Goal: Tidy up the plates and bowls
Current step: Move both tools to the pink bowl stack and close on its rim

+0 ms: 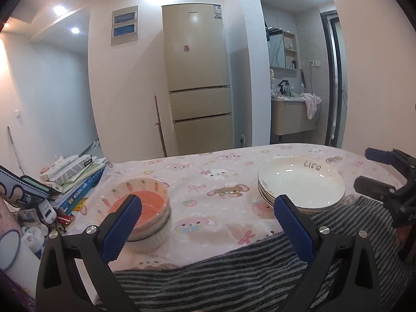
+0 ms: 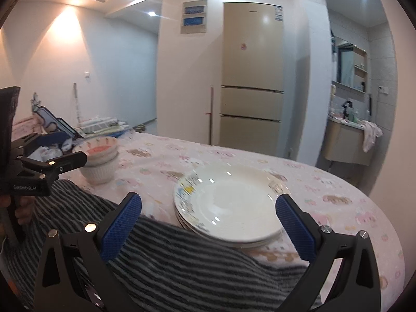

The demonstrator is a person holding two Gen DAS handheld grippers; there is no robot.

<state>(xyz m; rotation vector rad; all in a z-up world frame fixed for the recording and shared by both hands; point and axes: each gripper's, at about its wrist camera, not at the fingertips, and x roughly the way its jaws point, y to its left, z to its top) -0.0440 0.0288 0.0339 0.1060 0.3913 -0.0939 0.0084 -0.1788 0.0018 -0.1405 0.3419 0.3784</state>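
A stack of white plates (image 1: 301, 186) sits on the pink cartoon tablecloth (image 1: 208, 182) at the right; the top plate reads "Life". It also shows in the right wrist view (image 2: 231, 205). A stack of bowls (image 1: 148, 208), the top one orange inside with carrot prints, stands at the left on a white ribbed bowl; it also shows in the right wrist view (image 2: 100, 161). My left gripper (image 1: 208, 208) is open and empty, held back from the bowls. My right gripper (image 2: 208, 208) is open and empty, just short of the plates.
A grey striped towel (image 2: 182, 265) lies over the table's near edge. Books and clutter (image 1: 70, 179) are piled at the table's left end. A beige fridge (image 1: 197, 83) stands behind the table, and a bathroom vanity (image 1: 291, 114) is at the right.
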